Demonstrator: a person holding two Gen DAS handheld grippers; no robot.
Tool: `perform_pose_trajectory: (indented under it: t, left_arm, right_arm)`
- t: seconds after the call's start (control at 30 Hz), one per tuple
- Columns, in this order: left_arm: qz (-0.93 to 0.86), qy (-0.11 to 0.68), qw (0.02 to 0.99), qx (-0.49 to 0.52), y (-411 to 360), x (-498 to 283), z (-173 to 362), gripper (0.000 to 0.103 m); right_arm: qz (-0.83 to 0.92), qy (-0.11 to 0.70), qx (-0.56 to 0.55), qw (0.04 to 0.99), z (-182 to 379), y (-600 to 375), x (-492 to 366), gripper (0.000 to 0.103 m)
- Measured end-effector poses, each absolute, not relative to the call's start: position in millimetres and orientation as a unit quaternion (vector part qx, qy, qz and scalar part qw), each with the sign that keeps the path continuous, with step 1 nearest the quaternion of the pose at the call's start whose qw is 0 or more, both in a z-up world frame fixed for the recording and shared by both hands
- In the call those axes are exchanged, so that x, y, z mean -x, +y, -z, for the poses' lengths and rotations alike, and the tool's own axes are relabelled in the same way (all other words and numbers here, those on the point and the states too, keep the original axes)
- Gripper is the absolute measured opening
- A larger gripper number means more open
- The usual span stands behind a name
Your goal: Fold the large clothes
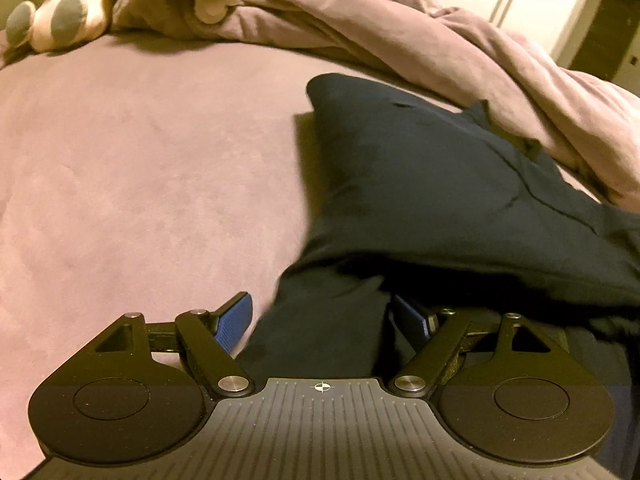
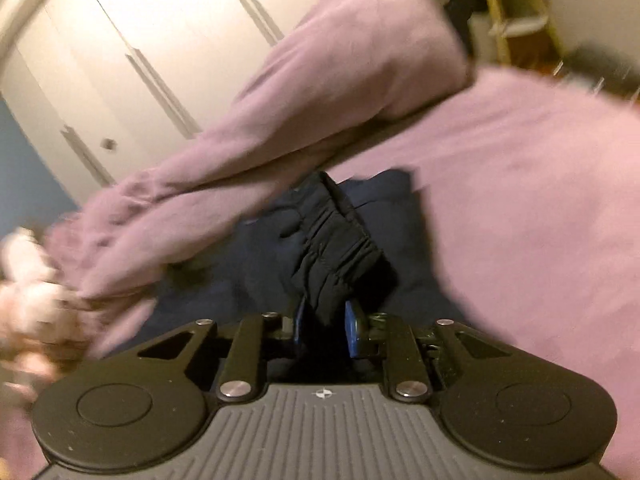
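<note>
- Dark navy garment [image 1: 440, 184] lies on a pink bedsheet [image 1: 140, 180], beside a bunched pink duvet [image 1: 460, 48].
- Left gripper [image 1: 324, 322] is spread wide, fabric draped between its blue pads.
- Right gripper [image 2: 325, 320] pinches the garment's gathered elastic band [image 2: 336, 256].
- Plush toys [image 1: 64, 12] sit at the far edge.

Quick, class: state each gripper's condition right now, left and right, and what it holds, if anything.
Left gripper: open, jaws wide apart, dark garment lying between them.
Right gripper: shut on the dark garment's gathered cuff.
</note>
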State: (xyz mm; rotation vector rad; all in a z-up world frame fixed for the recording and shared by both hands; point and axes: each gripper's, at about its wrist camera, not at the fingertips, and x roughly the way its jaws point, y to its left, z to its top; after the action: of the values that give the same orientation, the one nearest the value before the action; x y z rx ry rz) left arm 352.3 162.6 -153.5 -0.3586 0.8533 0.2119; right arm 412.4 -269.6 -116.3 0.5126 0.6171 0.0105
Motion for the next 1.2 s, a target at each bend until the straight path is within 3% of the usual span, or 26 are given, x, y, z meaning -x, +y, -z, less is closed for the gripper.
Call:
perform_pose_trajectory:
  t: [0.07,0.1,0.13,0.2,0.3,0.37,0.4,0.63,0.8,1.03,1.2]
  left_arm:
    - [-0.098,0.401,0.895,0.168,165,-338,147,0.083]
    - [-0.097,0.396,0.898,0.164,167,-333,142,0.083]
    - [-0.098,0.387,0.903,0.159,168,-329,136,0.083]
    - [-0.104,0.368,0.911,0.154,168,-329,123,0.083]
    - [-0.092,0.355,0.917,0.157,158,-350,111,0.083]
    - [-0.081,0.352,0.920,0.152,143,-369,112,0.083]
    - [-0.075,0.354,0.921,0.146,134,-379,115,0.083]
    - [-0.110,0.375,0.919,0.054,94,-428,156,0.094]
    - [-0.123,0.375,0.917,0.052,95,-441,166,0.100]
    - [-0.115,0.383,0.915,0.058,101,-432,163,0.100]
    - [-0.120,0.383,0.915,0.048,95,-432,163,0.100]
  right_arm:
    - [0.001,0.322,-0.222,0.920,120,-270,-418,0.025]
    - [-0.004,0.327,-0.212,0.921,117,-269,-416,0.032]
    - [-0.005,0.319,-0.207,0.925,112,-272,-409,0.045]
    - [0.035,0.273,-0.184,0.944,98,-267,-392,0.057]
    - [0.050,0.230,-0.154,0.960,82,-248,-388,0.054]
    - [0.010,0.242,-0.128,0.962,84,-229,-399,0.040]
    - [-0.002,0.251,-0.104,0.962,88,-219,-408,0.028]
    - [0.008,0.319,0.036,0.947,142,-195,-459,0.011]
    - [0.011,0.307,0.066,0.949,154,-197,-470,0.010]
    - [-0.017,0.305,0.012,0.952,125,-208,-430,0.011]
    - [-0.033,0.320,0.015,0.947,140,-217,-420,0.010]
